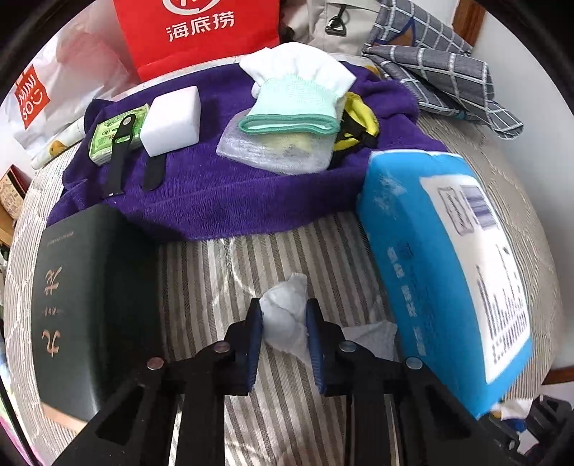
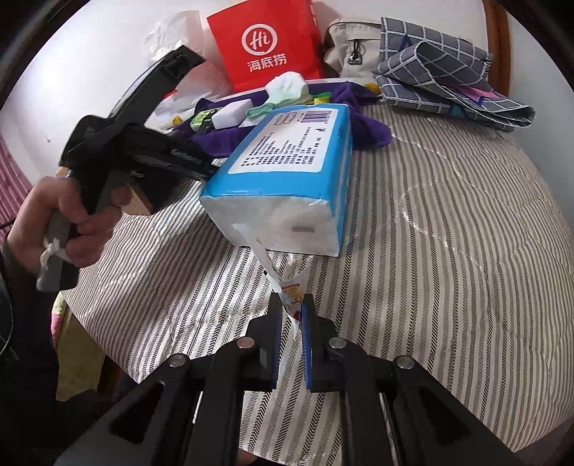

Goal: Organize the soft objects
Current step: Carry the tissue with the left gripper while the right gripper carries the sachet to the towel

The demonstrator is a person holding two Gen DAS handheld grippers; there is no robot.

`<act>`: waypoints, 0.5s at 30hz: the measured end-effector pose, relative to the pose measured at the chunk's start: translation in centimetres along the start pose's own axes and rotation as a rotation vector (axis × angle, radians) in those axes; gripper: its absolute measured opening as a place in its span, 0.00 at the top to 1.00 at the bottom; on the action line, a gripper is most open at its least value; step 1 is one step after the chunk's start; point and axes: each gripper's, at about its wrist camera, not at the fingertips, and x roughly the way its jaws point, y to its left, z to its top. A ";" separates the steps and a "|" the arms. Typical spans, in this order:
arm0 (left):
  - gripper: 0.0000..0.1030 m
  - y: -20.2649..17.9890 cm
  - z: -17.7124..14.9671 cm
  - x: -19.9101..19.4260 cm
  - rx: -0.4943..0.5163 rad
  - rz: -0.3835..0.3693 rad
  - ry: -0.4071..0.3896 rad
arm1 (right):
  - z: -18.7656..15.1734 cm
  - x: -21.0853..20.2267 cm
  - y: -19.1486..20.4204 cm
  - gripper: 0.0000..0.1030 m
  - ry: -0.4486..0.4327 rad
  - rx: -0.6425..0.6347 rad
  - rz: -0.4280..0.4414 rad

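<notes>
A crumpled white tissue (image 1: 287,290) lies on the striped bedcover (image 1: 222,265). My left gripper (image 1: 284,317) is shut on it, and both blue pads press its sides. Right beside it stands a blue pack of tissues (image 1: 445,258), tilted. In the right wrist view the same pack (image 2: 287,157) rests on the bed with its white end toward me. A thin flap of its plastic wrapper (image 2: 292,286) runs down into my right gripper (image 2: 291,308), which is shut on the flap. A person's hand (image 2: 71,222) holds the left gripper's handle at the left.
A purple towel (image 1: 215,200) behind carries a white and mint glove (image 1: 297,89), a white foam block (image 1: 172,122), a mesh pouch (image 1: 272,147), black straps (image 1: 118,157) and a green packet (image 1: 107,139). A dark book (image 1: 75,304) lies left. A red bag (image 1: 201,32) and checked cloth (image 1: 430,64) sit at the back.
</notes>
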 end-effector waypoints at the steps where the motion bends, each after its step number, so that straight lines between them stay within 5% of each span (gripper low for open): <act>1: 0.78 -0.1 -0.4 -0.4 0.004 -0.003 -0.003 | 0.0 -0.1 0.0 0.90 -0.001 0.008 -0.004; 15: 0.78 -0.5 -7.3 -4.1 0.019 -0.047 -0.014 | -1.3 -1.4 0.7 0.90 0.000 0.093 -0.092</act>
